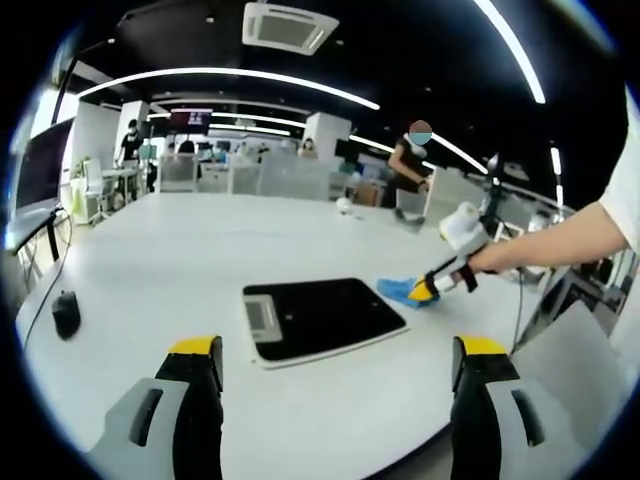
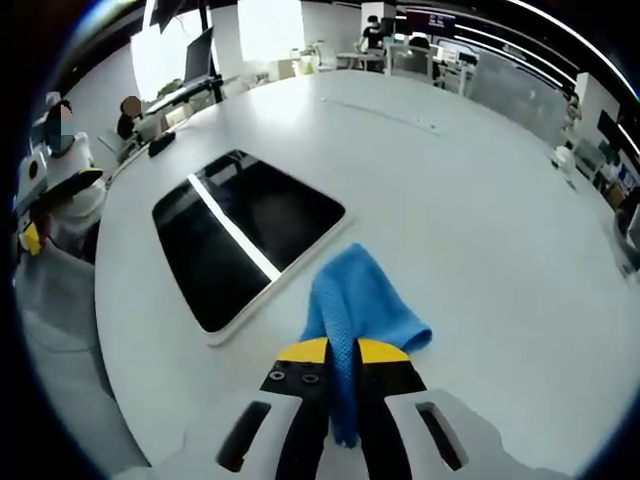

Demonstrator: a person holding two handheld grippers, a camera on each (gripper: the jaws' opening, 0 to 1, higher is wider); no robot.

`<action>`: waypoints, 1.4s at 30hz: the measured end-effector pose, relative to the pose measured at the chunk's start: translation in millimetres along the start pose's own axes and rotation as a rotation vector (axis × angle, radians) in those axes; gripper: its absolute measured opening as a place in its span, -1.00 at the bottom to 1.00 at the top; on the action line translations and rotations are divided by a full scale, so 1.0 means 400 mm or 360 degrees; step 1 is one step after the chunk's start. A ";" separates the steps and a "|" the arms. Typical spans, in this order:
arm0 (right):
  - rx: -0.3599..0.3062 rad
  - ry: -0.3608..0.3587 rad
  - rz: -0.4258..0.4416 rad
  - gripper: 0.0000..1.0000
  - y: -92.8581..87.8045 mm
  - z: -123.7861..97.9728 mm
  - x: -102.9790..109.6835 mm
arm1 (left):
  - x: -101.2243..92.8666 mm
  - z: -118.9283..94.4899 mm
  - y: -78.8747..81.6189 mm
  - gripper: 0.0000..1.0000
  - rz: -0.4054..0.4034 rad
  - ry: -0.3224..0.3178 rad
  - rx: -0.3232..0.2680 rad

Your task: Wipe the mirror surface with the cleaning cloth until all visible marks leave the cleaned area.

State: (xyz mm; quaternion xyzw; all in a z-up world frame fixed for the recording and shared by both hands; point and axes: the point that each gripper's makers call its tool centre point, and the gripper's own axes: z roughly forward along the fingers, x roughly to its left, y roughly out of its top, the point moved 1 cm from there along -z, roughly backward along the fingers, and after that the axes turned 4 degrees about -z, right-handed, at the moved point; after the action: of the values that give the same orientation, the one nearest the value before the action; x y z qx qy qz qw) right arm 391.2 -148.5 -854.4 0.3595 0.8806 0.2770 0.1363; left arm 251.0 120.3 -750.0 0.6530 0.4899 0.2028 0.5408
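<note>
The right gripper [image 2: 343, 372] has its jaws clamped on the blue cleaning cloth [image 2: 360, 300], whose free end drapes forward onto the white table [image 2: 480, 200]. The cloth lies just beside the near edge of the mirror [image 2: 245, 235], not yet on the glass. So the step in hand looks like the approach before wiping; the next move calls for carrying the cloth onto the dark surface and pressing it flat. In the left gripper view the left gripper [image 1: 335, 385] hangs with jaws wide apart, holding nothing, the mirror [image 1: 320, 318] lying flat just ahead of it.
</note>
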 end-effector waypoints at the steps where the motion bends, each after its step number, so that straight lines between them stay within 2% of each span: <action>1: -0.0001 -0.0001 0.0004 -0.93 0.000 0.000 0.000 | 0.000 0.000 0.000 0.91 0.0001 -0.0001 0.0000; 15: 0.0025 -0.0042 -0.0019 -0.95 0.007 -0.003 0.003 | -0.010 -0.001 0.000 0.91 0.0043 -0.0023 0.0001; 25: -0.0030 -0.0068 -0.0010 -0.95 0.078 -0.018 -0.007 | -0.013 -0.004 0.004 0.93 0.0041 -0.0036 -0.0018; 30: -0.0046 -0.0069 -0.0002 -0.95 0.105 -0.020 0.006 | -0.011 -0.007 0.012 0.93 0.0039 -0.0029 -0.0049; 37: -0.0074 -0.0077 -0.0071 -0.95 0.152 -0.015 0.015 | -0.015 -0.008 0.014 0.91 0.0043 -0.0040 -0.0057; 42: -0.0095 -0.0070 -0.0035 -0.95 0.182 -0.009 0.018 | -0.016 -0.008 0.013 0.91 0.0044 -0.0046 -0.0055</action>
State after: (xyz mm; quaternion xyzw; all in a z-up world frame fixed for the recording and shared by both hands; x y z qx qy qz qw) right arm 424.9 -102.0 -809.1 0.3516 0.8726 0.2936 0.1693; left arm 248.0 116.6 -742.6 0.6532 0.4693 0.2093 0.5561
